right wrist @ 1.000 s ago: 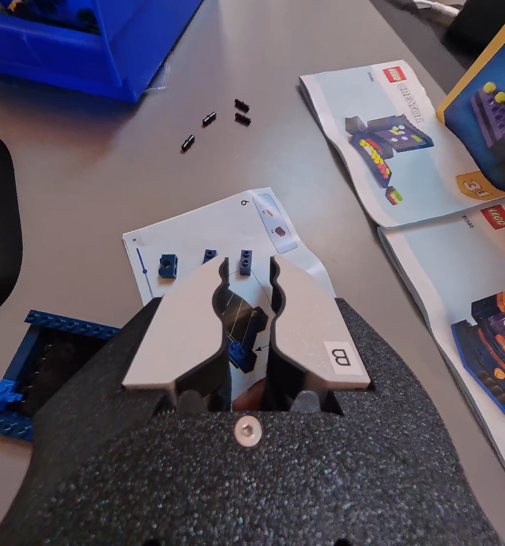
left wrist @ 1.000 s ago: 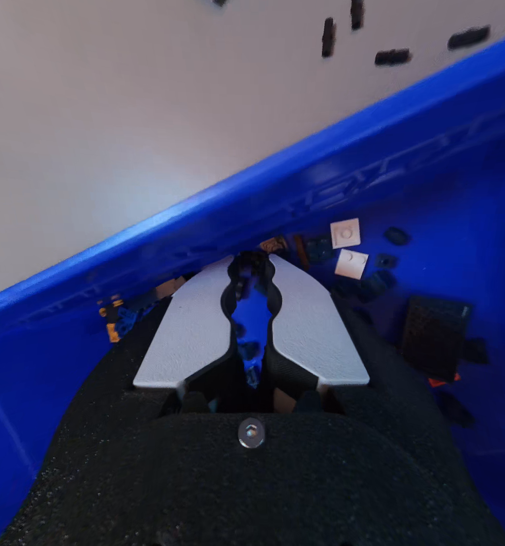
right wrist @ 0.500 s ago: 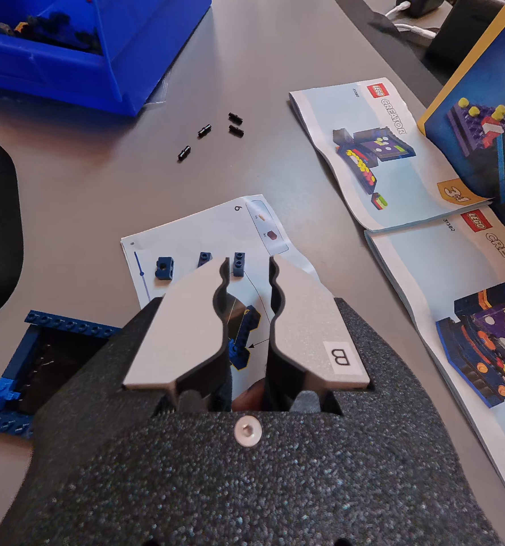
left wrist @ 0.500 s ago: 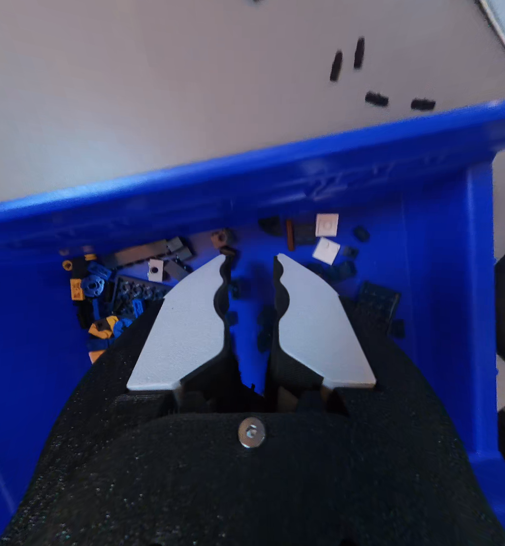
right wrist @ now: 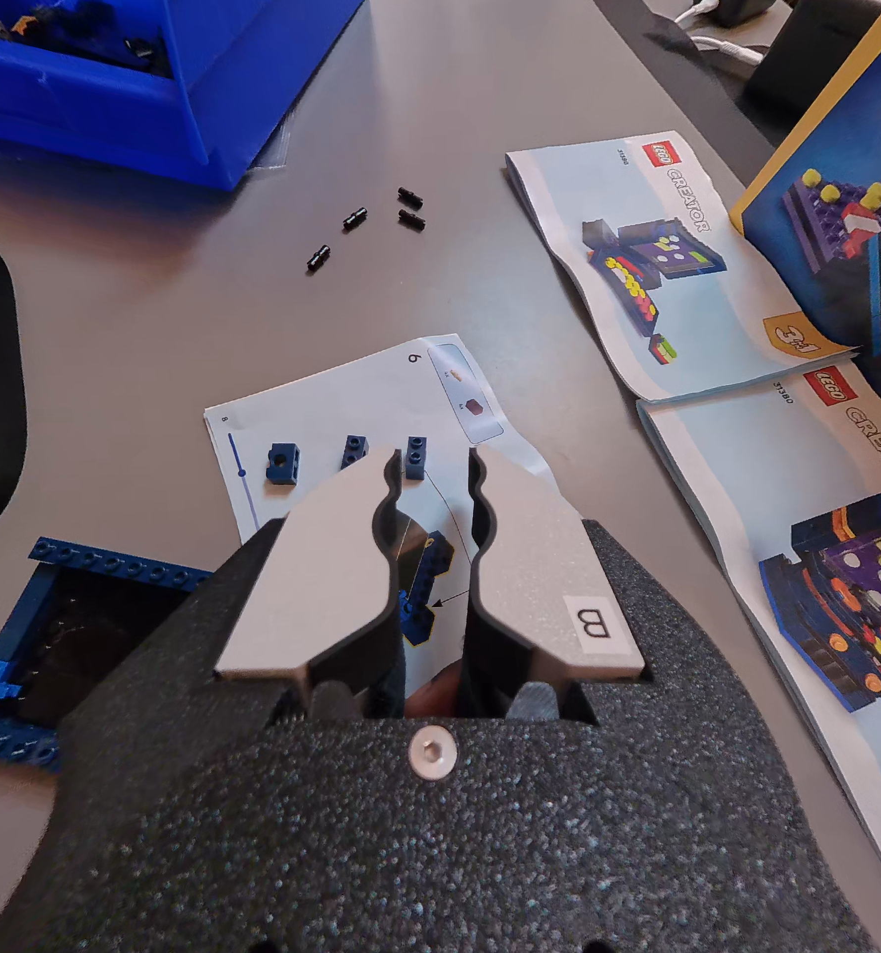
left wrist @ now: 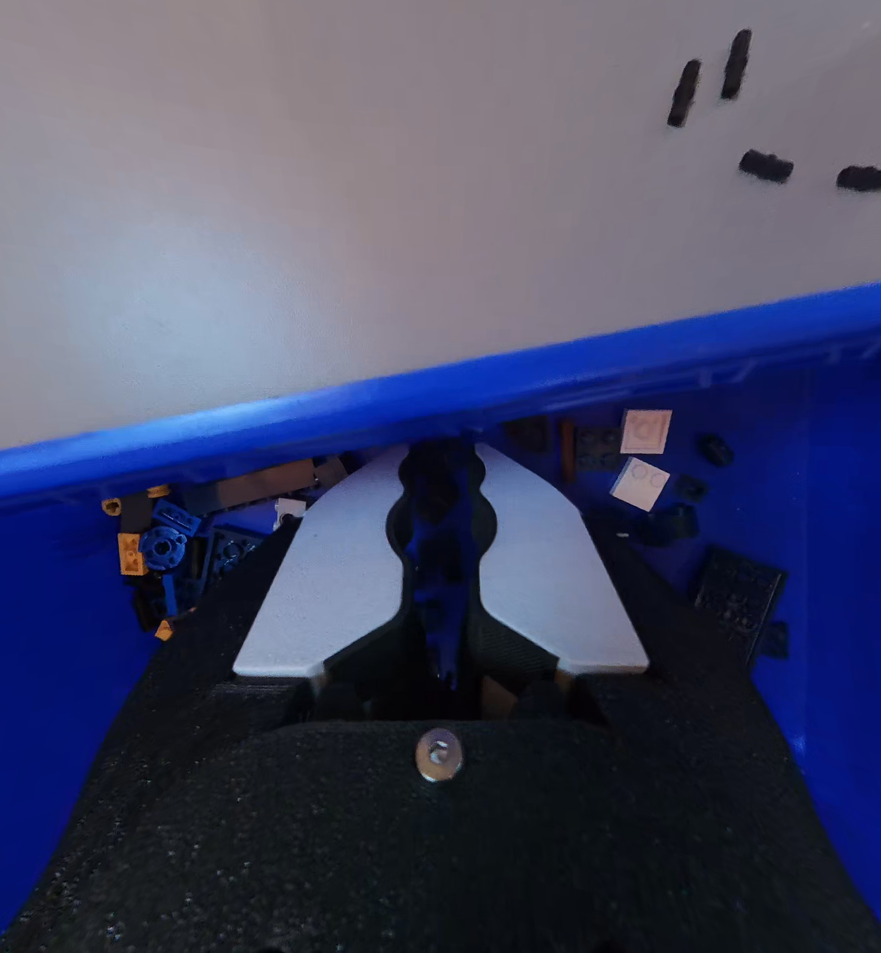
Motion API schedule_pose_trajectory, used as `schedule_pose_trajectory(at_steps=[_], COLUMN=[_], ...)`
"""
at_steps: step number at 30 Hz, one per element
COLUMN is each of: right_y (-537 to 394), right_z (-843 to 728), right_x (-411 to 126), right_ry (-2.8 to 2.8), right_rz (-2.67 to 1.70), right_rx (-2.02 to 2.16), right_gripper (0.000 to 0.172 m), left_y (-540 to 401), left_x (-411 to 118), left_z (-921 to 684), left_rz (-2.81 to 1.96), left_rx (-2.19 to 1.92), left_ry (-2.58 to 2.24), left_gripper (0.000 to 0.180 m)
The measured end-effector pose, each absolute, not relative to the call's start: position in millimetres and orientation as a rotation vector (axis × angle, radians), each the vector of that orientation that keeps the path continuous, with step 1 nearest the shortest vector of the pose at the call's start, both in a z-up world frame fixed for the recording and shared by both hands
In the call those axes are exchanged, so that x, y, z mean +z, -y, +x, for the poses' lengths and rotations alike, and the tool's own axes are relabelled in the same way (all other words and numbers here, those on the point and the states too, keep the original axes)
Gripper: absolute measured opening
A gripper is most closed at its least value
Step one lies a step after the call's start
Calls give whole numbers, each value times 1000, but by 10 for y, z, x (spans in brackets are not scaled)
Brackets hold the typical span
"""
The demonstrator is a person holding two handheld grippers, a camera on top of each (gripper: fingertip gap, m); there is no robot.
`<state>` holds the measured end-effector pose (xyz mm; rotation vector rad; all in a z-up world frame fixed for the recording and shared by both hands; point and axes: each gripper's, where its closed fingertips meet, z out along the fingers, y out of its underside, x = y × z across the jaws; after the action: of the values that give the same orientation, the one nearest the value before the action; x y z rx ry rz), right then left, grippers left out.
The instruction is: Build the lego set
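My left gripper (left wrist: 441, 451) is down inside a blue bin (left wrist: 428, 407), with its tips close to the far wall. Its jaws stand narrowly apart around a small dark brownish piece (left wrist: 431, 503) in shadow. I see no pad pressing on it. Loose pieces lie around: a blue and orange pile (left wrist: 165, 546) on the left, two white tiles (left wrist: 644, 430) on the right. My right gripper (right wrist: 434, 454) is open and empty above an instruction sheet (right wrist: 335, 407). A dark blue brick (right wrist: 416, 456) lies just past its left fingertip; two more (right wrist: 354, 449) (right wrist: 283, 464) lie to the left.
A black plate (left wrist: 737, 598) lies in the bin's right part. Several black pins (right wrist: 358, 219) lie on the grey table between bin (right wrist: 118, 103) and sheet. A blue-framed build (right wrist: 67, 619) sits at lower left. Booklets (right wrist: 660, 258) (right wrist: 814, 567) and a box (right wrist: 850, 206) are on the right. Tip to tip, the grippers are about 30 cm apart.
My left gripper opened wider while swinging across the bin, then moved to the far wall and narrowed around the dark piece. My right gripper stayed open over the sheet, hardly moving.
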<state>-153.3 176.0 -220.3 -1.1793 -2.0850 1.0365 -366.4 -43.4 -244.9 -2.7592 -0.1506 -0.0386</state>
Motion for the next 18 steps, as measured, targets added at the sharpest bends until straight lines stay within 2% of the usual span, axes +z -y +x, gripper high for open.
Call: schedule_pose_trajectory(at_steps=[4, 7, 10, 12, 18], right_y=[-1724, -1510, -1109, -821, -141], right_z=[-1533, -1503, -1374, -1226, -826], right_x=[-2108, -1831, -1357, -1004, -314], right_ry=[2059, 2009, 1917, 1853, 1887], right_rz=[-1140, -963, -667, -442, 26], right_rx=[1082, 1239, 1476, 1612, 1818], right_gripper=[24, 23, 21, 18, 15], left_y=[416, 160, 53, 78, 59], left_x=[-2187, -1480, -713, -401, -339], left_z=[-3626, -3220, -2392, -1815, -896], left_rz=[-2643, -2244, -1849, -1660, -1525], left_rx=[-41, -203, -545, -813, -1163], left_ry=[139, 73, -63, -151, -282], left_gripper=[18, 18, 17, 17, 17])
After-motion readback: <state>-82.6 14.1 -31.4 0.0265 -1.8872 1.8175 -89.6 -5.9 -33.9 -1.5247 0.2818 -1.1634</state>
